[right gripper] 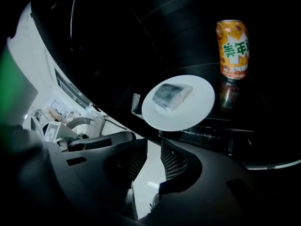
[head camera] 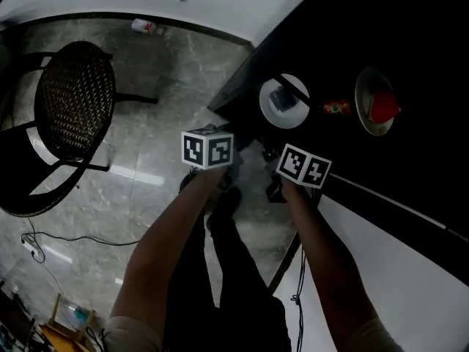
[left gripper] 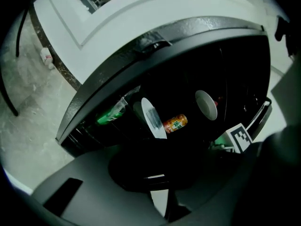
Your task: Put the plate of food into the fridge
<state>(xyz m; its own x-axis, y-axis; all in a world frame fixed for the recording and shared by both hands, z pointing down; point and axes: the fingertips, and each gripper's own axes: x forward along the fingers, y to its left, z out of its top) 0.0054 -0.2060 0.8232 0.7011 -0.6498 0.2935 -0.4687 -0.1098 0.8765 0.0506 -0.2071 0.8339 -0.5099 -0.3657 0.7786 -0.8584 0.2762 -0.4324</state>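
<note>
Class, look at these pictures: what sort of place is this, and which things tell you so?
Probably an indoor kitchen or dining corner. A dark fridge-like cabinet holds a round white plate of food and an orange drink can; a black woven chair stands on the polished grey stone floor.

Smooth glossy white round plate [right gripper: 197, 105] just ahead of right gripper [right gripper: 151, 147]; shiny orange metal can [right gripper: 233, 48] beyond, on v. reflective black shelf [right gripper: 268, 98]; gripper pads [right gripper: 175, 163] matt, cross-hatched.
</note>
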